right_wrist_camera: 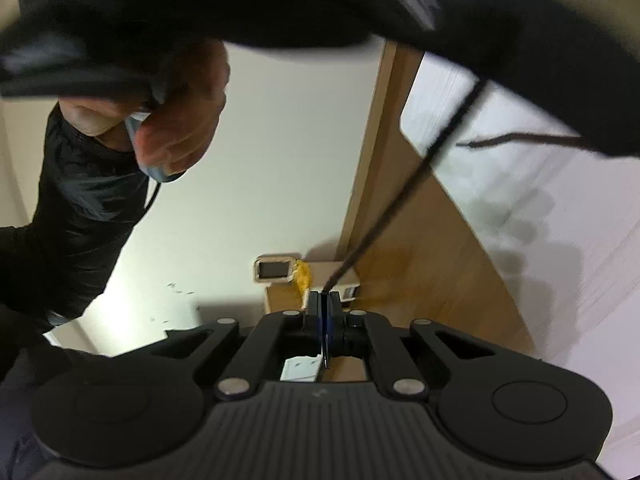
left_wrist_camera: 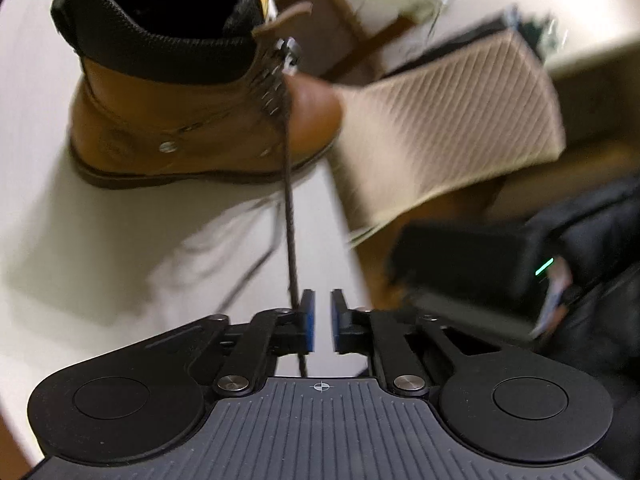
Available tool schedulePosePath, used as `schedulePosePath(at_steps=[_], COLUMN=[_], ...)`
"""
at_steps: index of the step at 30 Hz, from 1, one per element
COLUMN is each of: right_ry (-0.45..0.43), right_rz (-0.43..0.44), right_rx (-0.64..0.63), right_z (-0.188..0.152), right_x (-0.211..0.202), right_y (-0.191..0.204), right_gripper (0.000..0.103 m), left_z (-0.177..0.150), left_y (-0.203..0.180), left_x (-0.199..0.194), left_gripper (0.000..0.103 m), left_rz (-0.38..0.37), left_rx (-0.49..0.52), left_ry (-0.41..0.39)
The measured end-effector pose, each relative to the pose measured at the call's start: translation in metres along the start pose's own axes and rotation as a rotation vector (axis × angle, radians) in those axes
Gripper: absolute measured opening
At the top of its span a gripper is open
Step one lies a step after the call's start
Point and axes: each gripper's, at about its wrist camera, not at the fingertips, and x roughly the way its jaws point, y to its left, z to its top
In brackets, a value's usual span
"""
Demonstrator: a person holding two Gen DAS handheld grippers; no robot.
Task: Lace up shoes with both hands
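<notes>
Right claw (right_wrist_camera: 325,300) around lace (right_wrist_camera: 404,196)

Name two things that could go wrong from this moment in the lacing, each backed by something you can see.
1. The left gripper is open, and the lace runs past the outside of one finger, so that strand could slip loose.
2. The right gripper is shut on its lace, stretched taut. A hard pull might tip the boot standing near the table edge.
</notes>
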Motion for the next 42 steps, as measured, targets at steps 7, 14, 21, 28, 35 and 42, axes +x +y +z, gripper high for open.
schedulePosePath(at_steps=[7,14,21,28,35,42], right_ry=[-0.141,-0.034,0.153,0.237,0.069,-0.273], right_rz=[-0.308,-0.789,-0.905,-0.869,-0.433,-0.178], right_rx=[-0.118,-0.59,-0.896,-0.831,-0.211,0.001], right_z=[0.007,0.021,0.016,0.007,0.003,-0.007], right_x=[-0.039,-0.027,0.024,0.026,-0.064,-0.147], right_y=[0.001,0.009,0.001,0.006,-0.003,0.004], right_gripper=[0.019,0.019,0.018,0.002,0.002,0.002], left_z=[-0.007,-0.032,-0.069,-0.088,-0.094,-0.076], left_y=[0.041,0.059,0.052,0.038,0.021,0.008], left_x=[-0.015,-0.032,-0.032,-0.037,-0.019,-0.002], left_gripper=[0.007,0.007,0.008,0.008,0.008,0.008], left_rz=[0.346,0.366,0.271,0.146,-0.053,-0.072], left_rx=[0.044,-0.057,-0.208,-0.365,-0.458,-0.42], left_ry=[0.05,0.029,-0.03,-0.101,-0.134,-0.092])
